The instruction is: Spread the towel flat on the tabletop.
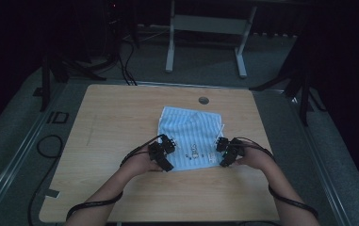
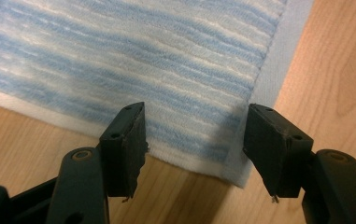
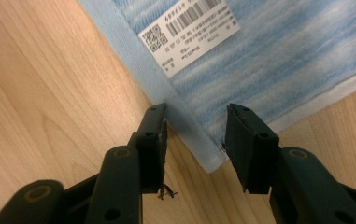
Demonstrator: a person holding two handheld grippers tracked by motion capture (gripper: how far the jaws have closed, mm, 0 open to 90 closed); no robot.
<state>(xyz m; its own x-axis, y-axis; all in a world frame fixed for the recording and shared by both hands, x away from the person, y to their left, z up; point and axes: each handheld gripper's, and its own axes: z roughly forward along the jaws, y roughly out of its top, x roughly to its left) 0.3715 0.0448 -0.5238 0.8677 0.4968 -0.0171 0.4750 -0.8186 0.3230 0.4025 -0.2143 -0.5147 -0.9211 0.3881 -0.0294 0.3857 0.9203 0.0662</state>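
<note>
A blue-and-white striped towel [image 1: 189,136] lies folded flat on the wooden table [image 1: 116,122]. My left gripper [image 1: 168,153] is at the towel's near left corner, and my right gripper [image 1: 224,151] is at its near right corner. In the left gripper view the jaws [image 2: 194,126] stand open, straddling the towel's corner [image 2: 227,163] without pressing it. The right gripper view has its jaws [image 3: 195,123] open as well, with the other corner [image 3: 208,158] lying between them on the wood. A white barcode label [image 3: 189,35] is stitched near that corner.
A round cable hole [image 1: 203,100] sits near the table's far edge. Bare wood surrounds the towel on all sides. Beyond the table stand a white desk frame [image 1: 205,28] and dark stands, with cables [image 1: 50,146] on the floor at the left.
</note>
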